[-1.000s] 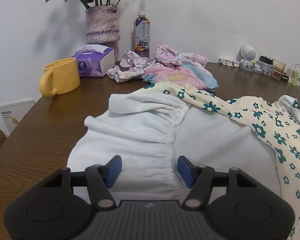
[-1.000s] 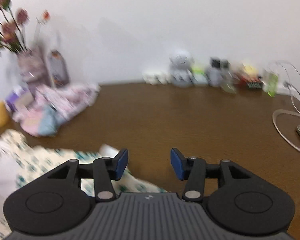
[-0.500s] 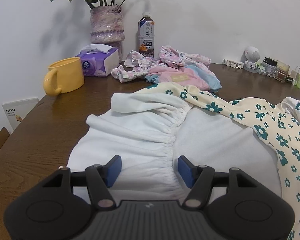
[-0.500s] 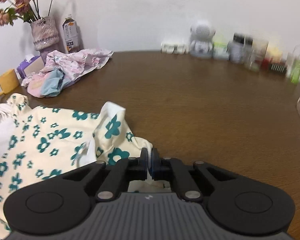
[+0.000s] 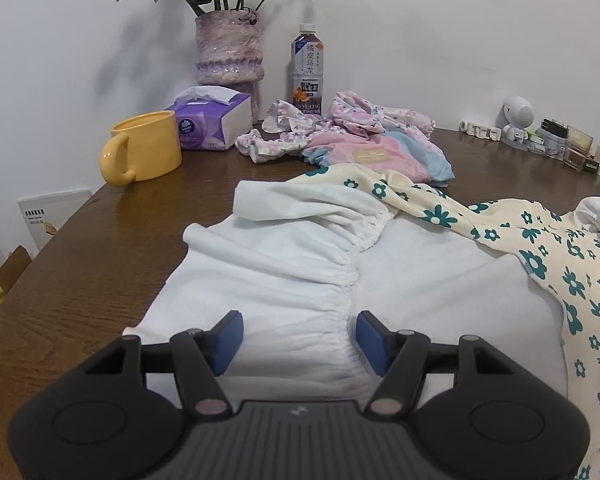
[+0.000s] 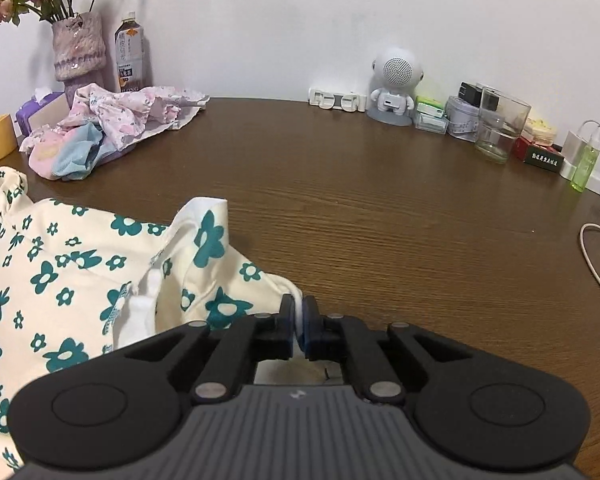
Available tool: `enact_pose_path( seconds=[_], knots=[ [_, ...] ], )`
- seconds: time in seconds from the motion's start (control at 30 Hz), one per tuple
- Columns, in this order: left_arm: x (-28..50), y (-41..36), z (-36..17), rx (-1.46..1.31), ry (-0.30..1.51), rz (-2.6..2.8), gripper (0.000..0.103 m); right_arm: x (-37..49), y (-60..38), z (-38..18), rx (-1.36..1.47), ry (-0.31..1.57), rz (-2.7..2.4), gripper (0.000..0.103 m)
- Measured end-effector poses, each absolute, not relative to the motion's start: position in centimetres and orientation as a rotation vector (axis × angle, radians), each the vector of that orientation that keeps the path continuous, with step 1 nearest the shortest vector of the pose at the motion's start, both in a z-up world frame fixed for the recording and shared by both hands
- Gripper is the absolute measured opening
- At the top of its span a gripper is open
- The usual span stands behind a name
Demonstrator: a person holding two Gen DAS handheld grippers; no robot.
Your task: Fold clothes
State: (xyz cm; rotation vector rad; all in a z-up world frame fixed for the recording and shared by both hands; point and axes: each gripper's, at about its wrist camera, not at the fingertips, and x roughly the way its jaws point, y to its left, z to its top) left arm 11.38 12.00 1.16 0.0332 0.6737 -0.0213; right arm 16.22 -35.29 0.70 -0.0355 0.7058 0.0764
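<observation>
Right wrist view: the right claw (image 6: 299, 322) is pinched tight on a white-edged corner of the floral garment (image 6: 60, 264), a hold that looks meant to lift or draw that edge across for a fold. Left of the claw the cream cloth with teal flowers spreads rumpled over the bench (image 6: 380, 216); ahead and to its right the dark wood grain runs bare to the wall.

In the left wrist view, the left claw (image 5: 297, 338) stands wide, gripping nothing, its blue pads either side of the gathered seam of a white garment (image 5: 284, 272) lying directly beneath and ahead. The pose suggests it is poised to pin or pick up the cloth at the seam. The floral piece overlaps the white one on the claw's right.

Beyond the left claw, a loose heap of pink and blue clothes (image 5: 352, 140) waits unfolded. Farther out, against the white wall, stand a yellow mug (image 5: 144, 152), a purple tissue box (image 5: 212, 120), a vase of flowers (image 5: 228, 48) and a tea bottle (image 5: 307, 72). Far ahead of the right claw are a small robot-shaped speaker (image 6: 394, 84) and a glass (image 6: 500, 128).
</observation>
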Motion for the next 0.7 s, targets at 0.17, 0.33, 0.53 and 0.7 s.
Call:
enact_pose_path(
  seconds=[0.17,0.33,0.53,0.7],
  knots=[
    [11.2,12.4,2.8,0.016,0.711,-0.057,0.061,15.5,-36.3,2.1,0.014,0.688,0.084,0.036],
    [11.3,14.5,8.3,-0.019,0.622,-0.093,0.081,15.2,-37.1,3.2,0.057,0.674,0.091,0.041],
    [18.1,13.8,9.0,0.151,0.68,-0.108,0.082,17.7,-34.9,1.9,0.039,0.694,0.098,0.048],
    [24.0,13.8,5.4,0.138,0.8,-0.199,0.082,18.8,-33.2,1.0,-0.006,0.715,0.119,0.048]
  ],
)
